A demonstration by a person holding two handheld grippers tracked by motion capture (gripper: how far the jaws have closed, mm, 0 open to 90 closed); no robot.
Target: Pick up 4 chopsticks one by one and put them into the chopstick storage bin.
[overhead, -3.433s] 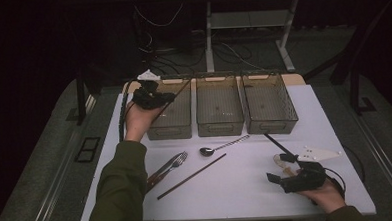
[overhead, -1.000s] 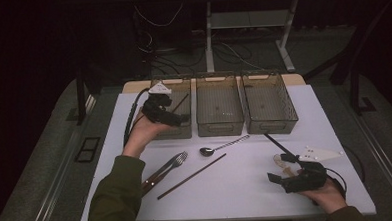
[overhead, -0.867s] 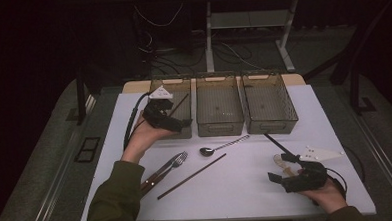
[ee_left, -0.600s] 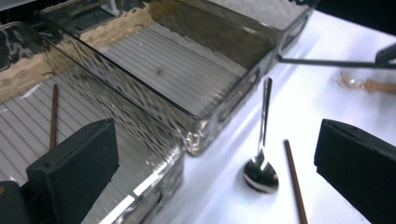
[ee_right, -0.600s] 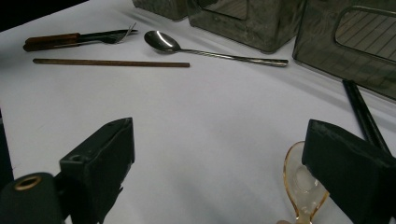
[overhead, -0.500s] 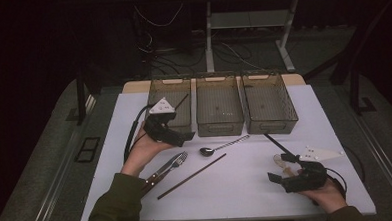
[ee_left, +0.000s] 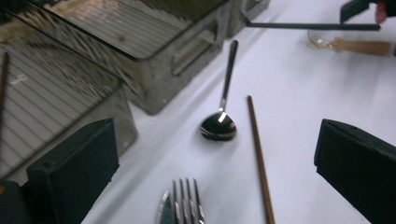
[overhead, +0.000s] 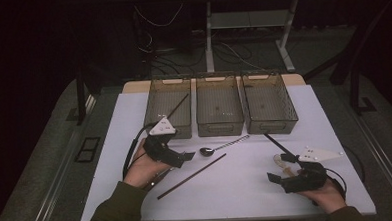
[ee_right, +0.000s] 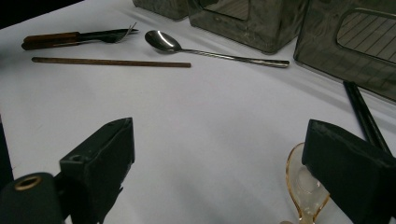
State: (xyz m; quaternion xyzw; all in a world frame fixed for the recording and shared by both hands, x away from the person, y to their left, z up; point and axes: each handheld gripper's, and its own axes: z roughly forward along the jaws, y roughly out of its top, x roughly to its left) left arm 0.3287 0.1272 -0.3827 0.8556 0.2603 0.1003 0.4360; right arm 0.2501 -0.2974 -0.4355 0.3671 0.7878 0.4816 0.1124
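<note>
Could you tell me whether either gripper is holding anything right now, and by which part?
Nothing is held. The left gripper is open above the fork, and the right gripper is open beside the clear spoon.

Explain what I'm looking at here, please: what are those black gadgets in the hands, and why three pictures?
A person sits at a white table holding a two-jawed gripper in each hand: the left gripper and the right gripper. Both are open and hold nothing. One camera looks down from above; one rides on each gripper, looking between its black jaws. On the table lie a metal spoon, a brown chopstick, a fork, a black chopstick, a clear spoon and three wire bins.
</note>
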